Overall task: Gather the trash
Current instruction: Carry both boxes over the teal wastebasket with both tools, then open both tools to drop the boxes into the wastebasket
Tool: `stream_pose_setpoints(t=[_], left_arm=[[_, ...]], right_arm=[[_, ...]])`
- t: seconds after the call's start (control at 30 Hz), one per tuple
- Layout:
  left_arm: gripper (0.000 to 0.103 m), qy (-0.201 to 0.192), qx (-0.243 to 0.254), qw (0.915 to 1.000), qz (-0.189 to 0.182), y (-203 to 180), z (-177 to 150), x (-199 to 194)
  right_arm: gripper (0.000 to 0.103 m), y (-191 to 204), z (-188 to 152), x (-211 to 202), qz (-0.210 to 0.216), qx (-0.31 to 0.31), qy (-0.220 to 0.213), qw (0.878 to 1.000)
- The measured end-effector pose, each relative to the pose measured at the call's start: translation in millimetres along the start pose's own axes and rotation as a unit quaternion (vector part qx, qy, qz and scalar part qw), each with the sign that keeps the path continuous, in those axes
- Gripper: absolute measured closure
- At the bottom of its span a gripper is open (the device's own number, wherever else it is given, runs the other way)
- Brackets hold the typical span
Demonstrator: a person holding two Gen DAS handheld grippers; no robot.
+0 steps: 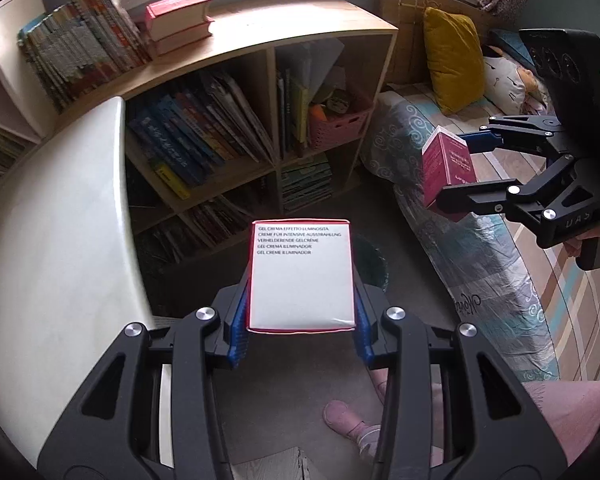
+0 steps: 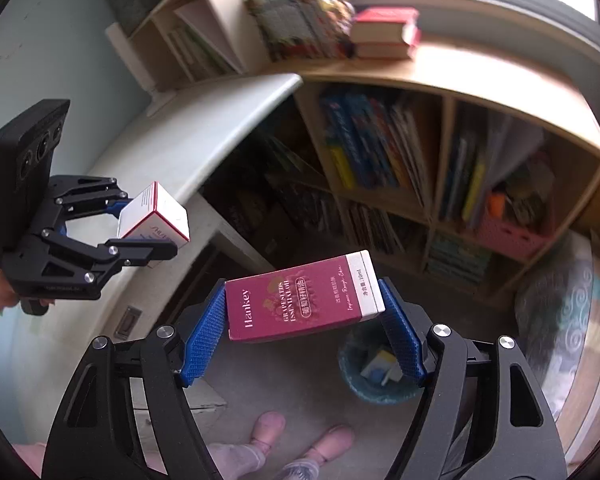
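My left gripper [image 1: 300,316] is shut on a white cream box with a red edge [image 1: 302,276], held in the air above the floor. It also shows in the right wrist view [image 2: 148,226] with the white box [image 2: 156,212]. My right gripper [image 2: 304,316] is shut on a maroon Hankey box [image 2: 300,304], held sideways above a dark teal waste bin [image 2: 374,364] with some trash inside. In the left wrist view the right gripper [image 1: 458,168] holds the maroon box [image 1: 448,168]. The bin [image 1: 374,264] is mostly hidden behind the white box.
A white desk [image 1: 60,240] curves at the left. A wooden bookshelf [image 1: 260,120] full of books stands behind the bin. A bed [image 1: 500,260] with a yellow pillow [image 1: 454,60] is at the right. The person's pink slippers [image 2: 268,428] are on the floor.
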State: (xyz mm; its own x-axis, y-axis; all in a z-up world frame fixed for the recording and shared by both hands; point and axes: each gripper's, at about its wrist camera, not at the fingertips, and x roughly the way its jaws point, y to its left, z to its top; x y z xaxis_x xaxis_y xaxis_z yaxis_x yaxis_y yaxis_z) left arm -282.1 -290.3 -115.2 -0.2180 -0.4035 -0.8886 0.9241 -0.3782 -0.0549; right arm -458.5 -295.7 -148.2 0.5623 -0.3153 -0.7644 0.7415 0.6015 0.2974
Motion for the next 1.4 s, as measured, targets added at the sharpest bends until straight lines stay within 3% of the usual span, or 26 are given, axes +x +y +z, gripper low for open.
stream_pose_setpoints(t=[0.2,0.47,0.87,0.93,0.97,1.1,1.4], left_arm=[[0.065,0.040,-0.001,0.9987,-0.030,-38,12,63],[0.065,0.085,0.001,0.9949,-0.054,-62,14,125],[0.064,0.114,0.002,0.9908,-0.074,-86,29,175],[0.044,0.118,0.003,0.9906,-0.071,-90,32,182],[0.042,0.117,0.004,0.9908,-0.068,-91,32,183],[0.036,0.125,0.001,0.9898,-0.068,-91,32,187],[0.035,0.126,-0.015,0.9899,-0.064,-87,28,185]], right_arm=[[0.030,-56,-27,12,0.007,0.054,0.024,0.998],[0.030,-98,-45,35,0.014,0.089,0.044,0.995],[0.028,-140,-54,58,0.018,0.129,0.055,0.990],[0.027,-146,-55,63,0.016,0.140,0.060,0.988],[0.027,-149,-55,64,0.016,0.147,0.062,0.987],[0.018,-158,-54,61,0.018,0.162,0.051,0.985],[0.018,-165,-56,56,0.013,0.174,0.048,0.984]])
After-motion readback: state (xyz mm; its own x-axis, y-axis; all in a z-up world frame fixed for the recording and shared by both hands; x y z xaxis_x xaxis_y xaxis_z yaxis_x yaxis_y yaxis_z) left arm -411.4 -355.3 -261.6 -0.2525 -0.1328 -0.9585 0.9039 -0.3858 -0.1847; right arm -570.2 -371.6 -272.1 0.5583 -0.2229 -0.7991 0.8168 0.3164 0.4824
